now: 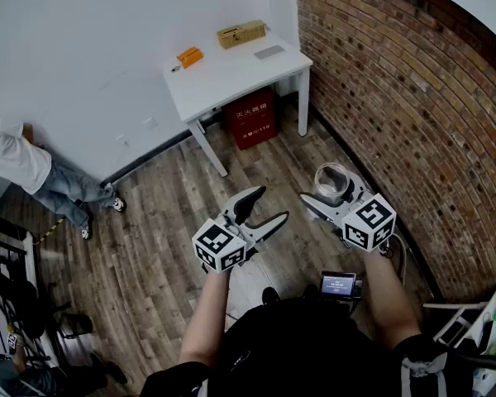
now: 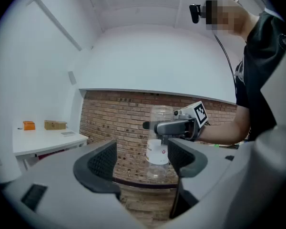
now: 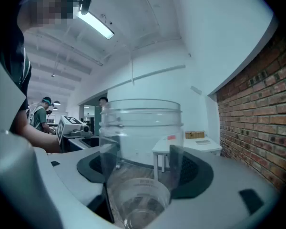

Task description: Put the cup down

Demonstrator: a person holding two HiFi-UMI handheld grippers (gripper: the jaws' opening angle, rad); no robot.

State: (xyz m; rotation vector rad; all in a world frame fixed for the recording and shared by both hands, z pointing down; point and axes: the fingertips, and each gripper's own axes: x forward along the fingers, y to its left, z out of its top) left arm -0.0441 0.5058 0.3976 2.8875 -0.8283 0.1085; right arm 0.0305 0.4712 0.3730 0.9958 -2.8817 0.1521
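A clear plastic cup (image 1: 332,180) stands upright in the air between the jaws of my right gripper (image 1: 331,192), which is shut on it at mid-height over the wooden floor. In the right gripper view the cup (image 3: 140,142) fills the space between the two pads. My left gripper (image 1: 269,207) hangs to the left of it, open with nothing between its fingers. Looking along the left gripper (image 2: 140,159), I see the cup (image 2: 158,151) ahead, held by the right gripper (image 2: 174,126) in front of the brick wall.
A white table (image 1: 223,77) stands at the back in the corner, with an orange object (image 1: 189,55), a cardboard box (image 1: 240,33) and a grey flat item (image 1: 269,52) on it. A red box (image 1: 251,118) sits beneath. The brick wall (image 1: 413,98) runs along the right. A person (image 1: 21,162) is at the left.
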